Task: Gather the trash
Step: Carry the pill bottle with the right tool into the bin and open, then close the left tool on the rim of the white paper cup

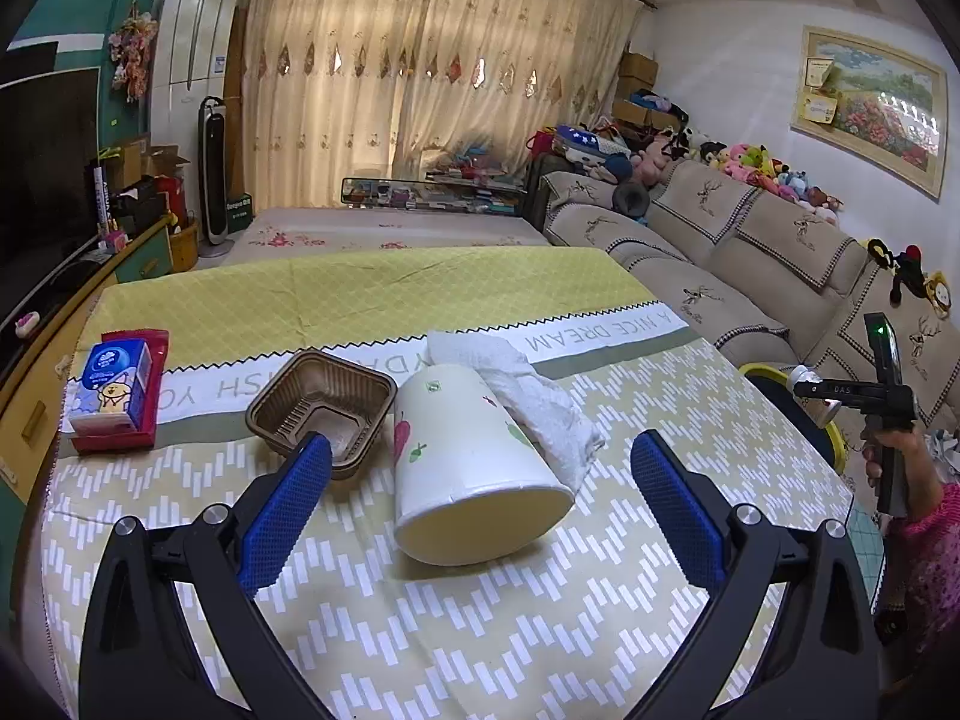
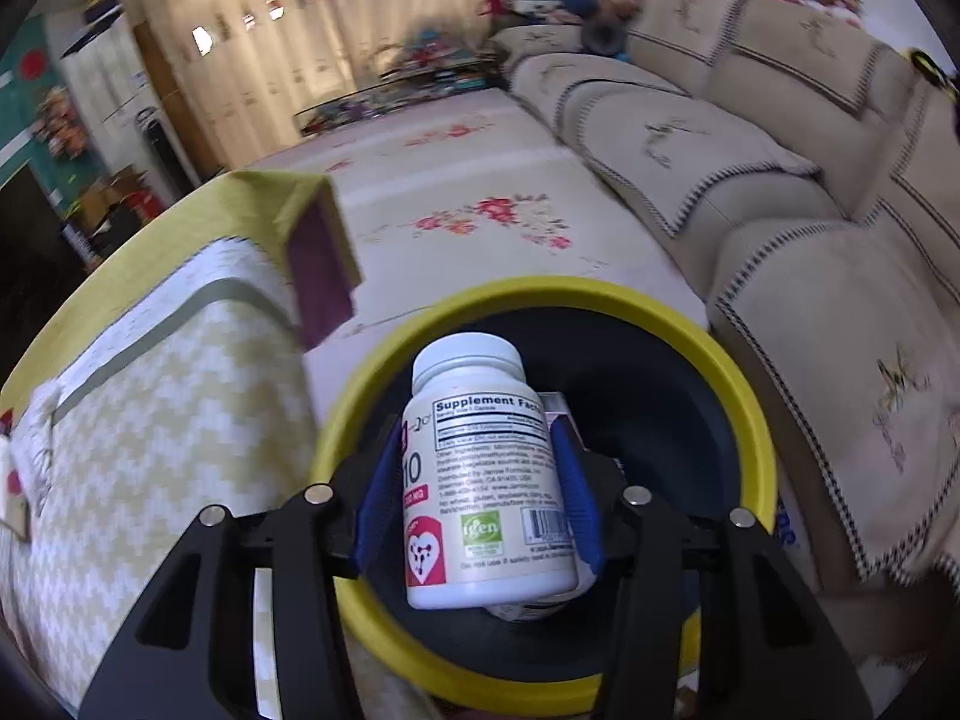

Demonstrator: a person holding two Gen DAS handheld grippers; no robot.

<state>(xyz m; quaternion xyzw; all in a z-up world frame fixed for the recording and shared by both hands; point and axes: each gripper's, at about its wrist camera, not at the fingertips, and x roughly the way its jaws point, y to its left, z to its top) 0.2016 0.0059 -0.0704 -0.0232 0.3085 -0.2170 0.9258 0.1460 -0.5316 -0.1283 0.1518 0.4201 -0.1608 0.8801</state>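
Observation:
A white paper cup [image 1: 474, 468] with fruit prints lies on its side on the table, mouth toward me, between the wide-open blue fingers of my left gripper [image 1: 480, 450]. A crumpled white tissue [image 1: 528, 402] lies against its far right side. A brown plastic tray [image 1: 324, 405] sits just left of the cup. My right gripper [image 2: 477, 444] is shut on a white supplement bottle [image 2: 480, 474] and holds it over the yellow-rimmed bin [image 2: 744, 396]. The right gripper also shows in the left wrist view [image 1: 840, 396], beside the bin rim [image 1: 762, 369].
A blue tissue pack in a red holder [image 1: 117, 387] sits at the table's left. The tablecloth edge [image 2: 252, 324] runs left of the bin. A beige sofa [image 1: 750, 252] stands right; a floral rug [image 2: 480, 210] lies beyond.

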